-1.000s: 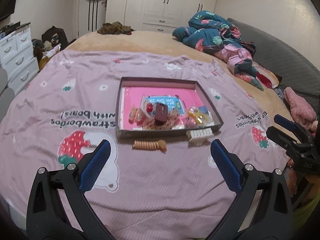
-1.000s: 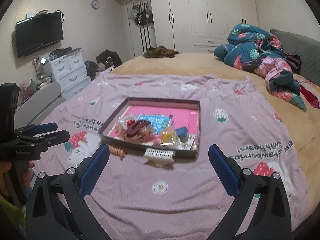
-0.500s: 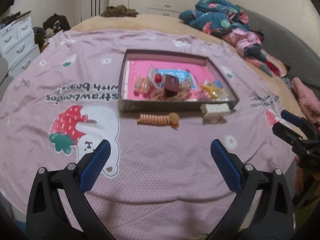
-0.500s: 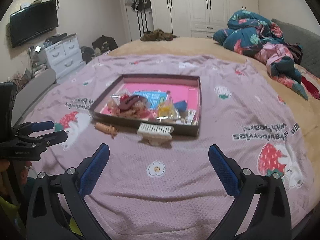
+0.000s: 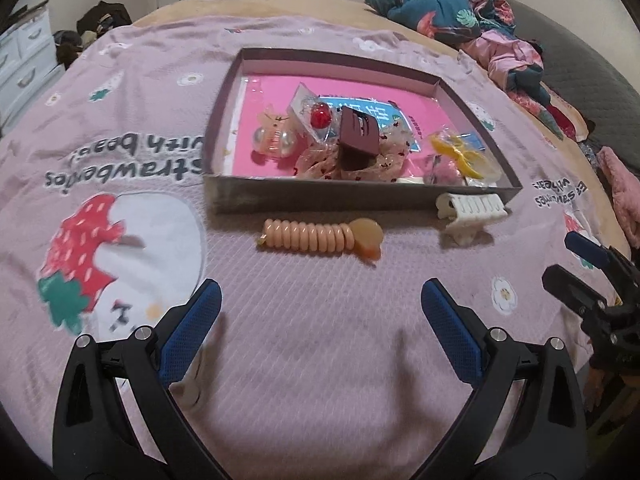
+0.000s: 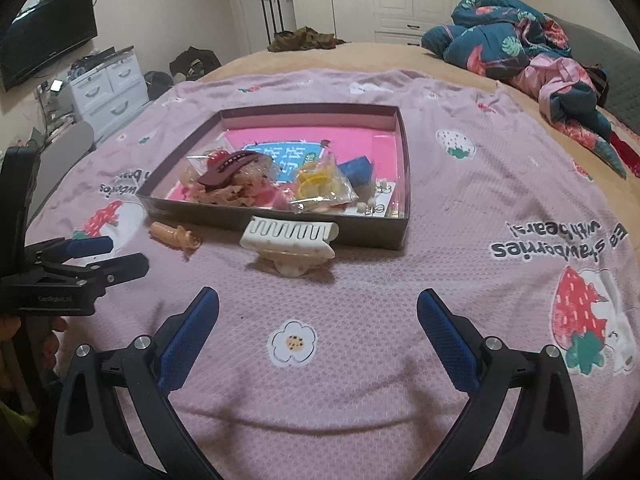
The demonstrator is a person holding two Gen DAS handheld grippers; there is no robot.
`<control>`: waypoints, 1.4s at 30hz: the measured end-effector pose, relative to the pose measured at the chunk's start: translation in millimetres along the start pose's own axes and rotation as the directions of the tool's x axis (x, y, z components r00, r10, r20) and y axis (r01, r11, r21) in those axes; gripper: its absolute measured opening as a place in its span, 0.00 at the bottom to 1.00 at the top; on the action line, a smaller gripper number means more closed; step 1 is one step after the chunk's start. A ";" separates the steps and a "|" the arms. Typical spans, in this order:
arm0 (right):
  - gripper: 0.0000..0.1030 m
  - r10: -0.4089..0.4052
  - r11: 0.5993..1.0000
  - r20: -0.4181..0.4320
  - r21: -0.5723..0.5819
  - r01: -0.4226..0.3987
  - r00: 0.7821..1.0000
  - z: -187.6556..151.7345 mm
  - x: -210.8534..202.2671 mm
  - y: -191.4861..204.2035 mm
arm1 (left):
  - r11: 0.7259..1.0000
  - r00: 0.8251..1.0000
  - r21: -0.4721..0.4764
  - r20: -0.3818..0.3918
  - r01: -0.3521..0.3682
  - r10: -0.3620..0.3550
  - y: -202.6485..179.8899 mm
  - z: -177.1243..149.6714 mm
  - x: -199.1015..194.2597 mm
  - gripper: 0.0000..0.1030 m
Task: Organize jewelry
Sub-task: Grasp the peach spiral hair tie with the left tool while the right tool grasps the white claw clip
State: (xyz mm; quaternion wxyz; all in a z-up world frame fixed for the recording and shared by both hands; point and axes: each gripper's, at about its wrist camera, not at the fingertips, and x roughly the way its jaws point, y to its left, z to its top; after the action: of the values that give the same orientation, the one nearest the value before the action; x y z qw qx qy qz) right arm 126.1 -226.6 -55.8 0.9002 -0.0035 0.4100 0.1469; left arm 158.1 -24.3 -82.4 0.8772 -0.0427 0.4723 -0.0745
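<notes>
Two hand-held grippers hover over a bed spread with a pink strawberry-print blanket (image 5: 320,360); the left gripper (image 5: 320,312) has its blue-padded fingers (image 5: 192,320) spread wide apart and empty; straight ahead of them lies a peach spiral coil hair tie (image 5: 320,237), just short of the near wall of a shallow dark cardboard box with a pink floor (image 5: 320,196); the right gripper (image 6: 318,320) is likewise wide apart and holds nothing; ahead of its fingers (image 6: 444,328) a white plastic claw hair clip (image 6: 289,245) rests against the box's near wall; inside the box sit a maroon claw clip (image 5: 359,136) on a floral scrunchie, a red bead and a bagged yellow hair tie (image 6: 316,182)
</notes>
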 end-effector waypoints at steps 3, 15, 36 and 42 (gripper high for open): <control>0.96 -0.003 1.000 -0.009 0.002 0.003 1.000 3.0 8.4 -1.3 | 1.000 1.000 -0.008 -0.017 -0.012 0.012 1.4 6.1 13.6 0.91; 0.96 0.010 1.000 -0.038 0.012 -0.009 0.999 17.4 45.3 3.0 | 0.998 0.999 -0.064 -0.042 -0.014 0.012 18.8 20.9 38.7 0.91; 0.69 0.055 0.993 -0.092 0.109 -0.045 0.994 28.2 90.0 13.6 | 0.997 0.999 -0.072 -0.024 -0.024 0.023 27.8 21.2 37.2 0.64; 0.69 0.055 0.995 -0.064 0.084 -0.050 0.996 23.6 79.3 14.5 | 0.997 1.000 -0.080 -0.019 -0.007 0.005 28.7 19.1 33.0 0.62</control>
State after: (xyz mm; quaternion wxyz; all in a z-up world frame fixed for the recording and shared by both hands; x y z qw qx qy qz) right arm 188.8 -189.0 -97.1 0.8814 0.0396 0.4451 0.1533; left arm 194.6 -1.6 -103.2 0.8707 -0.0755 0.4831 -0.0533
